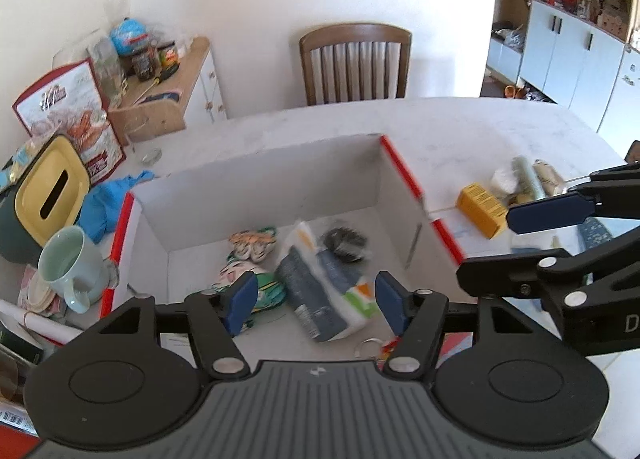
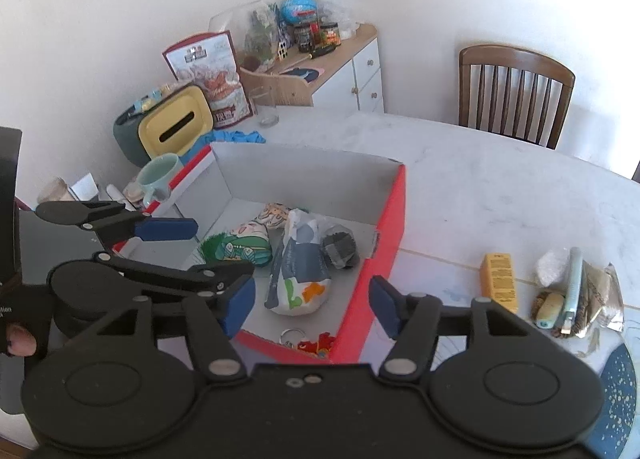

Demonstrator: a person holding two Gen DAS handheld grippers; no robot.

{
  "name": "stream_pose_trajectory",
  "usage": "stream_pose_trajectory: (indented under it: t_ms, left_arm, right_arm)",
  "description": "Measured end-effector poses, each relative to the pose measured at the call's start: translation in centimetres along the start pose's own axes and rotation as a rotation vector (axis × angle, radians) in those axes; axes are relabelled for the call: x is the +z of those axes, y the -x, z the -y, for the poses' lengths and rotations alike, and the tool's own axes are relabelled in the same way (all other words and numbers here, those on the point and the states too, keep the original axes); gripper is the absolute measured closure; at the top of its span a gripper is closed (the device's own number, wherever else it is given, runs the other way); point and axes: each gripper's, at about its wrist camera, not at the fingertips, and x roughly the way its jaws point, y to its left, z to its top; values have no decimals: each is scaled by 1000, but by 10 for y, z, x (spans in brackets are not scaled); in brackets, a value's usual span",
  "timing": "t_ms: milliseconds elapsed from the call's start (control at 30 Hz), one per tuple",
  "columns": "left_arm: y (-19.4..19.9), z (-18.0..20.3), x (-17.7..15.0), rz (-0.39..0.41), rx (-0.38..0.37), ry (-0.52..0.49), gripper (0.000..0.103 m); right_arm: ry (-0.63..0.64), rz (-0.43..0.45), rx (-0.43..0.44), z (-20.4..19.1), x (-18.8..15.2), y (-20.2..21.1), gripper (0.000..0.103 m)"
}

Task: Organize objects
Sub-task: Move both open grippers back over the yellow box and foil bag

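Left wrist view: left claw (image 1: 316, 305) spread, empty, above red box (image 1: 404, 169) on counter (image 1: 460, 127). Inside: one white pouch (image 1: 320, 287), one dark bundle (image 1: 345, 243), two patterned pouches.

Right wrist view: right claw (image 2: 312, 309) spread, empty, over box corner. One yellow carton (image 2: 499, 281) beside box, on counter.

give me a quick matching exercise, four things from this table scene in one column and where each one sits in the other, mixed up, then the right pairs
Things:
1. yellow carton
2. mint mug
3. key ring
4. wooden chair

Places:
A. on the floor of the red and white box, at its near end
B. beyond the far edge of the table, against the wall
C. on the table outside the box, on its right side
D. outside the box, by its left wall

Pairs: 1-C, 2-D, 3-A, 4-B
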Motion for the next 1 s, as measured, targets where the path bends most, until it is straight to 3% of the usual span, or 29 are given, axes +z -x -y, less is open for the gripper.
stream_pose_trajectory:
  t_ms: [133, 267, 533, 900, 1000]
  left_arm:
    - [10, 17, 4, 15, -16, 0, 33]
    - [19, 36, 9, 33, -37, 3, 25]
    - [29, 78, 21, 71, -55, -2, 19]
    - [17, 137, 31, 93, -77, 6, 14]
    - [10, 151, 32, 99, -93, 17, 3]
  right_arm:
    - [-14, 22, 10, 15, -5, 17, 39]
    - [-38, 55, 17, 35, -10, 36, 26]
    - [-79, 106, -6, 82, -23, 70, 8]
    - [-108, 120, -105, 158, -45, 98, 3]
    - [-110, 112, -122, 177, -52, 103, 3]
